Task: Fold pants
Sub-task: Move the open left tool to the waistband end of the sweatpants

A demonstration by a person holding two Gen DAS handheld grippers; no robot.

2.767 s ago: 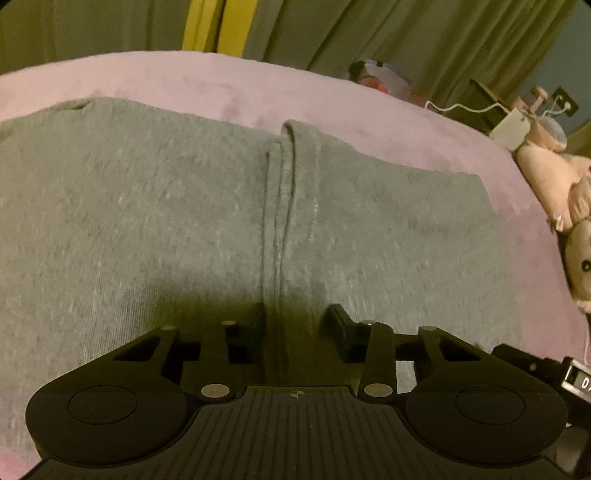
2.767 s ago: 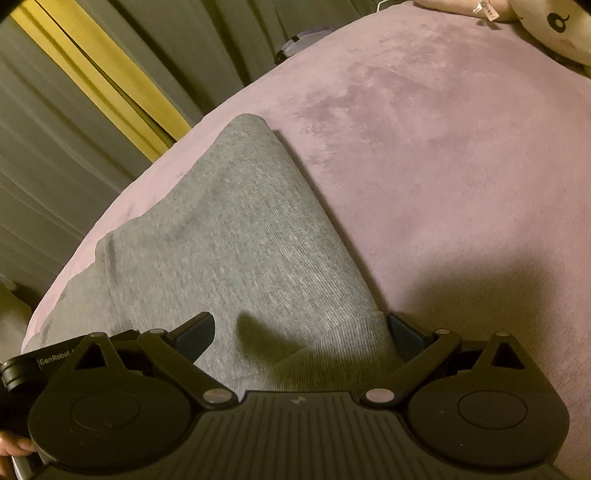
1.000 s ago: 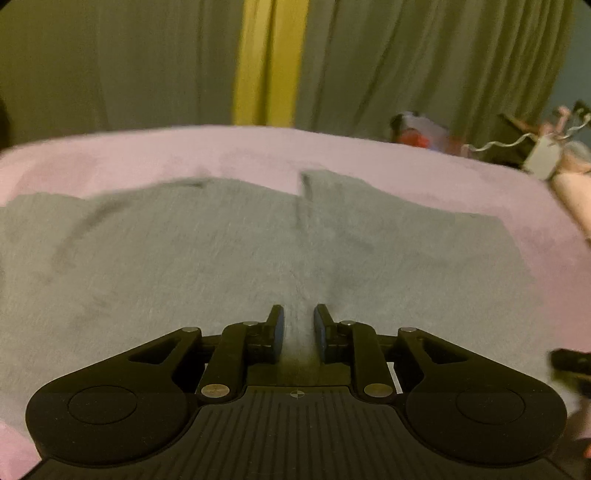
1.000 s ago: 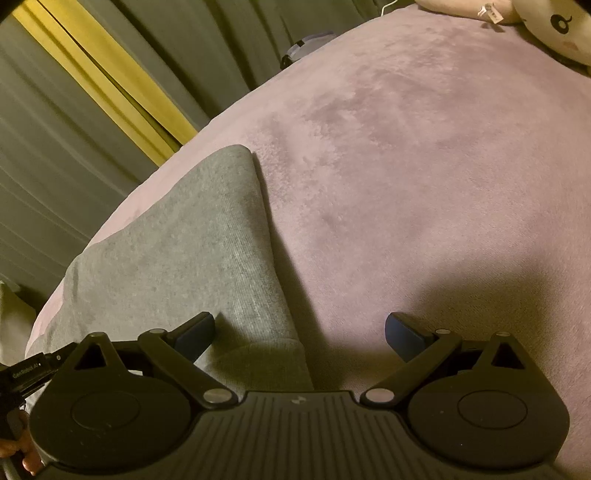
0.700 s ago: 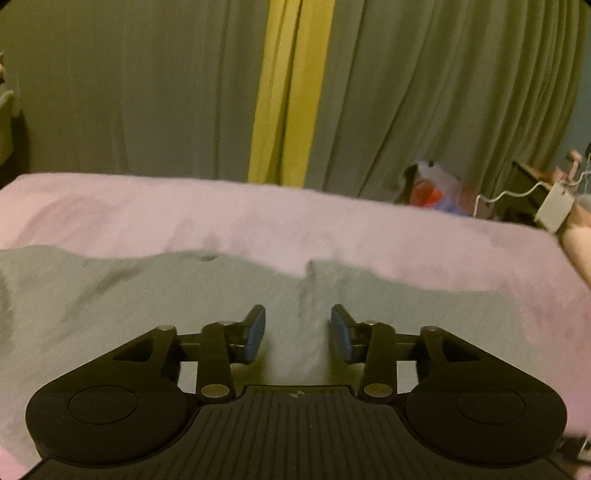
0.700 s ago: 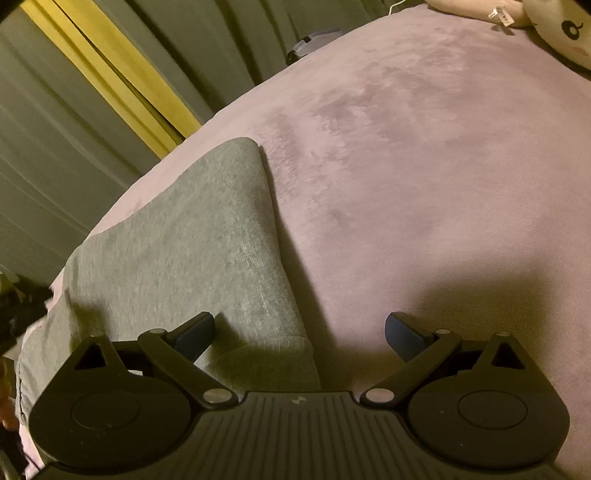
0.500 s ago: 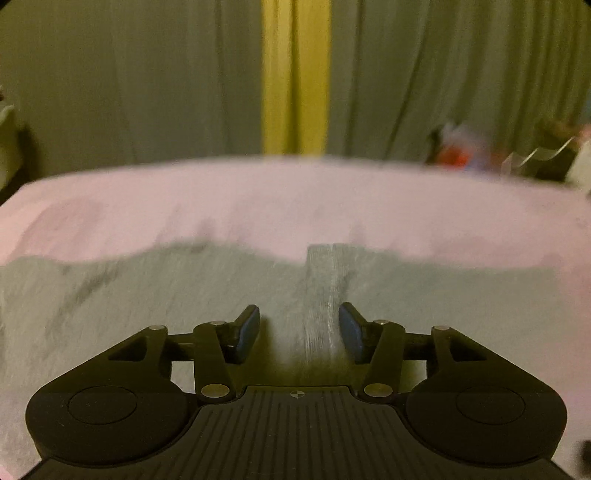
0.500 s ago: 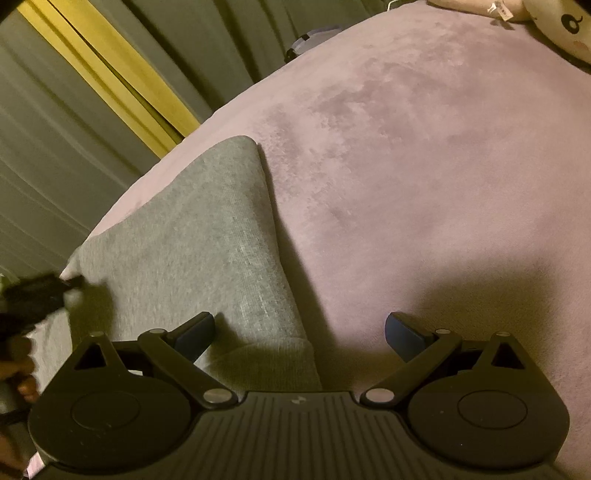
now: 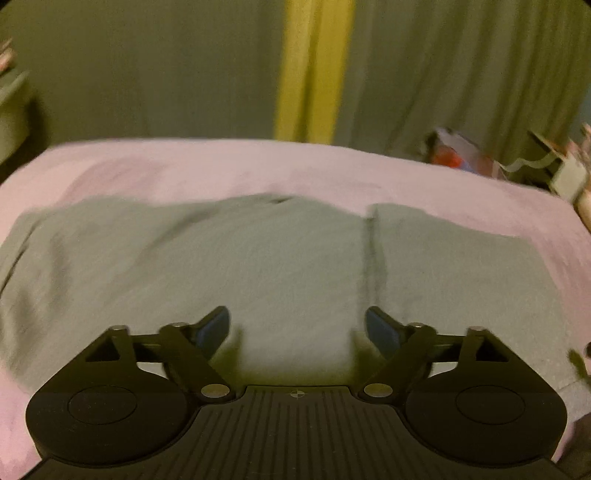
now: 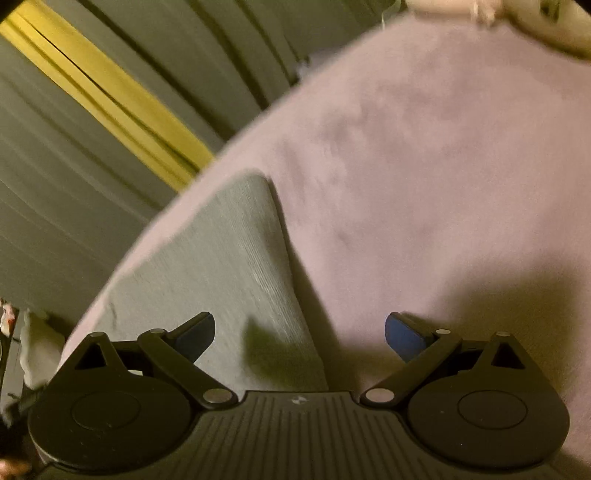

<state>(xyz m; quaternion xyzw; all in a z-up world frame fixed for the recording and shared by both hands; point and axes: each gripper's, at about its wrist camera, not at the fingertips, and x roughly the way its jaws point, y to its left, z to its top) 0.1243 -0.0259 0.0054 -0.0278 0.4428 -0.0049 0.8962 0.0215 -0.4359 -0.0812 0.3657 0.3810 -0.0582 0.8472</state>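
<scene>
Left gripper (image 9: 297, 328) just let go, jaws spreading, nothing between; pants (image 9: 258, 266) lie under it, long axis crosswise. Right gripper (image 10: 300, 332) spread.

1. There's the bed (image 9: 229, 166), covered edge to edge in a soft pinkish-lilac blanket (image 10: 424, 155) with a brushed, patchy nap.
2. Lying straight on that blanket, the grey pants (image 9: 288, 266), spread flat and wide across the near half of the bed.
3. A seam runs up through the cloth right of centre, with a small notch at the far edge.
4. From the other side, the pants (image 10: 221, 266) taper to a rounded corner near the bed's edge; beside them the blanket lies bare.
5. At the far corner, something pale and plush (image 10: 546, 26), blurred.
</scene>
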